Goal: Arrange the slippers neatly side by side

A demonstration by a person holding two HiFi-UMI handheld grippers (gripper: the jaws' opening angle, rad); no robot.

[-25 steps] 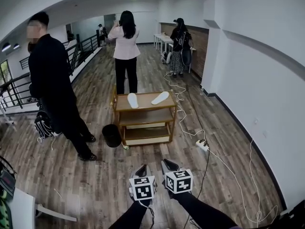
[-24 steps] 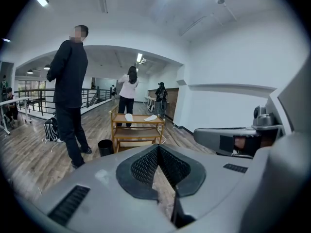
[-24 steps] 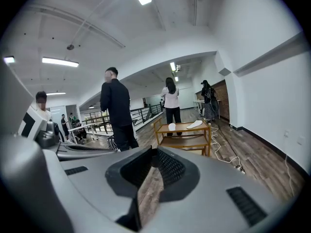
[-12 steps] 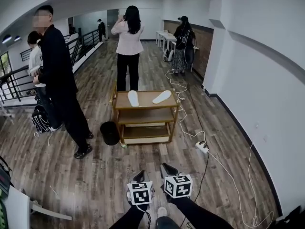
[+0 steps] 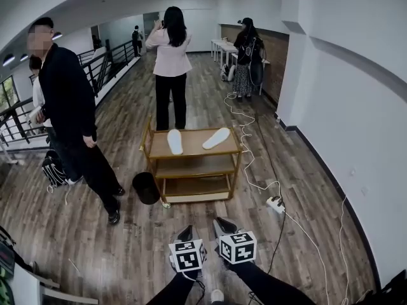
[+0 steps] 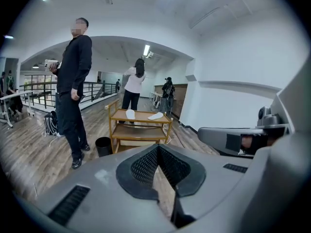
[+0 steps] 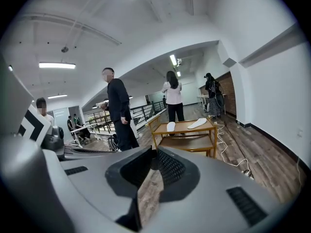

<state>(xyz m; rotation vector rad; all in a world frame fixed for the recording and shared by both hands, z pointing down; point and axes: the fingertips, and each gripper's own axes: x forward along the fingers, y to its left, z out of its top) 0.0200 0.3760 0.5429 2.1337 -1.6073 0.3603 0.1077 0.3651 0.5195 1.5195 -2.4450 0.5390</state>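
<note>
Since a second ago the wooden three-tier trolley [image 5: 191,155] has drawn nearer in the head view, as both grippers were carried toward it, and the person in black clothes [image 5: 68,100] has stepped across, off to the left of the fingers. The two flat white slippers sit on its top surface, well ahead of the fingers: one white slipper [image 5: 175,141] lies nearly straight, ahead of the left gripper [image 5: 188,231], and the other white slipper [image 5: 216,138] lies slanted, its toe swung away from its mate, ahead of the right gripper [image 5: 225,222]. They are apart and not parallel, so the arranging has not begun. The likely trouble is that such thin, flat slippers may slide across the top and off its edge if the tips push rather than pinch. The white cable [image 5: 254,170] trailing over the floor, right of the fingers, could also catch a foot. The left fingers [image 6: 143,165] meet at their tips with nothing between them, and the right fingers [image 7: 170,171] are likewise closed and empty.
</note>
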